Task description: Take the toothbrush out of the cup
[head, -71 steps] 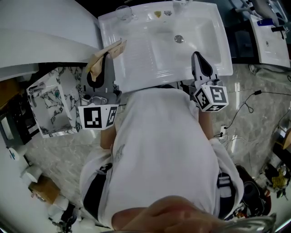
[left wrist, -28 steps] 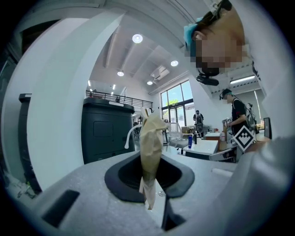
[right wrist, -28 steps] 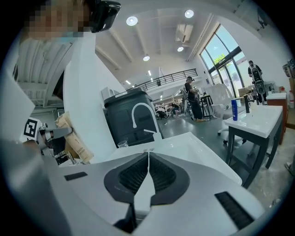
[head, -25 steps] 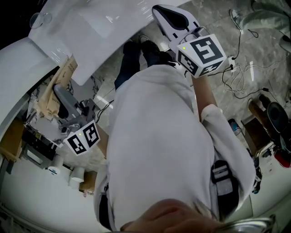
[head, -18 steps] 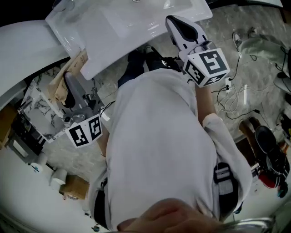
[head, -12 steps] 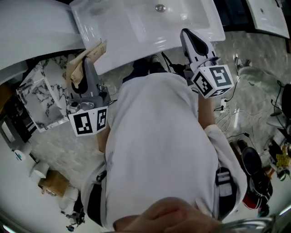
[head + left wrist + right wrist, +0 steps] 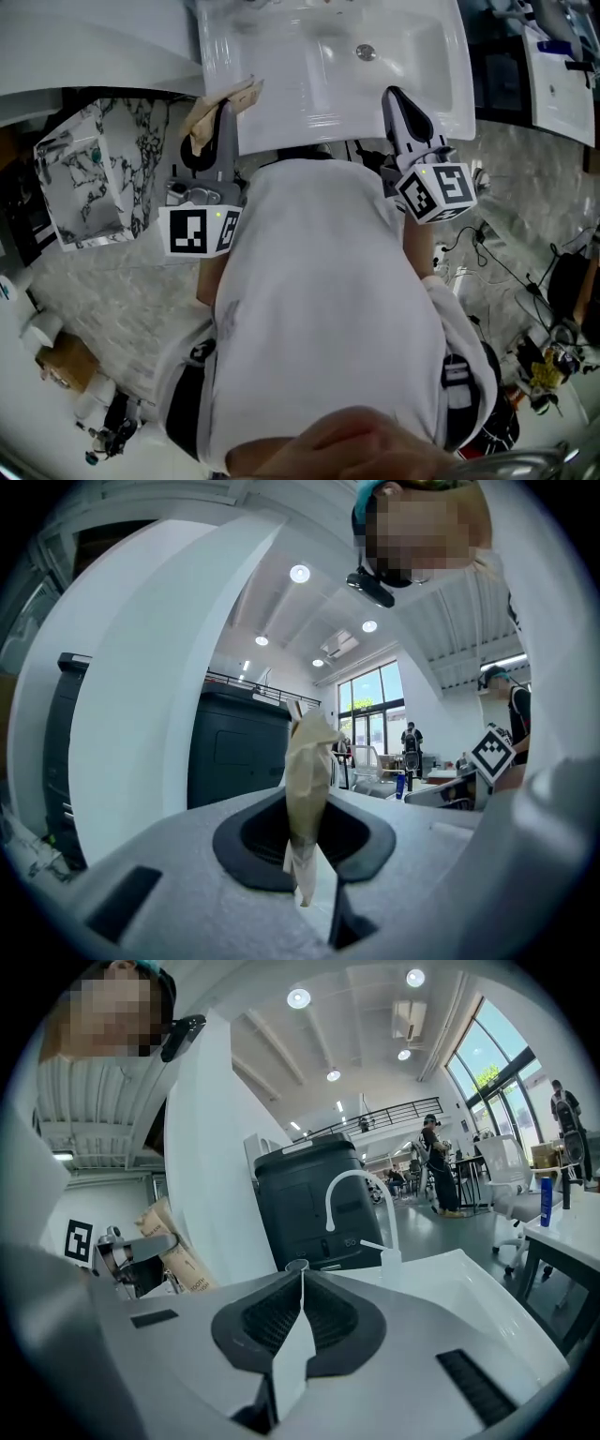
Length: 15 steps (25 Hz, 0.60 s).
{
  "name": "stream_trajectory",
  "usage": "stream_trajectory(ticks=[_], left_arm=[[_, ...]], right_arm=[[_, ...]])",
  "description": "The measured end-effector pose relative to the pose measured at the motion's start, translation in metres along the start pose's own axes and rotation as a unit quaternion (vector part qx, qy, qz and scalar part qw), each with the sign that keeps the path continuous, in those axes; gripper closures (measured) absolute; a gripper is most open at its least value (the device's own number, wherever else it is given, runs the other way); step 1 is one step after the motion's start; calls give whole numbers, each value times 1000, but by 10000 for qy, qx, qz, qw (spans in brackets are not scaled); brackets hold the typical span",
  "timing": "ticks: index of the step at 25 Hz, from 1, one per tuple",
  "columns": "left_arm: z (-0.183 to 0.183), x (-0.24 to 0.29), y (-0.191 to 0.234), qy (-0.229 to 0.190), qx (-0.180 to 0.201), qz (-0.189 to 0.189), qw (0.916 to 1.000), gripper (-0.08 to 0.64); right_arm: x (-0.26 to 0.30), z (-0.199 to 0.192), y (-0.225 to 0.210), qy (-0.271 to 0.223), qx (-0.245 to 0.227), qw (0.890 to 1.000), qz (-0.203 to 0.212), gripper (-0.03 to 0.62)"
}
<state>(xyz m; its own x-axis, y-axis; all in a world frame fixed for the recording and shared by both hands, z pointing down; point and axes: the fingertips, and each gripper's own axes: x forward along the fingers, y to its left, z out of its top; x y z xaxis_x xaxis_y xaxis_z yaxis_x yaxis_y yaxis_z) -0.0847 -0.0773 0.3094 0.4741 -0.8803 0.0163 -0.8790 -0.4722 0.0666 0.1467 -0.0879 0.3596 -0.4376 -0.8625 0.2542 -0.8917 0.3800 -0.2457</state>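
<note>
My left gripper (image 7: 221,112) is shut on a tan paper toothbrush packet (image 7: 217,103) at the white sink's (image 7: 281,103) front left edge. In the left gripper view the packet (image 7: 307,771) stands upright between the jaws, its top crumpled. My right gripper (image 7: 397,97) hovers over the sink's front right part, shut, with nothing between the jaws. In the right gripper view the shut jaws (image 7: 300,1290) point at the curved white faucet (image 7: 360,1202). A small round rim (image 7: 296,1265) shows just past the tips; I cannot tell whether it is the cup. The packet (image 7: 176,1252) shows at that view's left.
The sink's drain (image 7: 366,53) lies ahead. A marbled open box (image 7: 89,187) stands on the floor at the left, a cardboard box (image 7: 61,361) below it. Cables (image 7: 506,262) trail over the stone floor at the right. A second white basin (image 7: 562,80) sits far right.
The head view has swung round, so the sink now lies straight ahead at the top. Both grippers came back level with its front edge. The left one still holds the packet.
</note>
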Motion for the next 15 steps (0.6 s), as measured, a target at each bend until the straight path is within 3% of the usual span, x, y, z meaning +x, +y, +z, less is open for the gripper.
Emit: stream_trajectory(ticks=[15], left_arm=[[-9, 25, 13, 114, -164, -251, 9995, 509]], right_arm=[[25, 1, 2, 68, -27, 10000, -44, 575]])
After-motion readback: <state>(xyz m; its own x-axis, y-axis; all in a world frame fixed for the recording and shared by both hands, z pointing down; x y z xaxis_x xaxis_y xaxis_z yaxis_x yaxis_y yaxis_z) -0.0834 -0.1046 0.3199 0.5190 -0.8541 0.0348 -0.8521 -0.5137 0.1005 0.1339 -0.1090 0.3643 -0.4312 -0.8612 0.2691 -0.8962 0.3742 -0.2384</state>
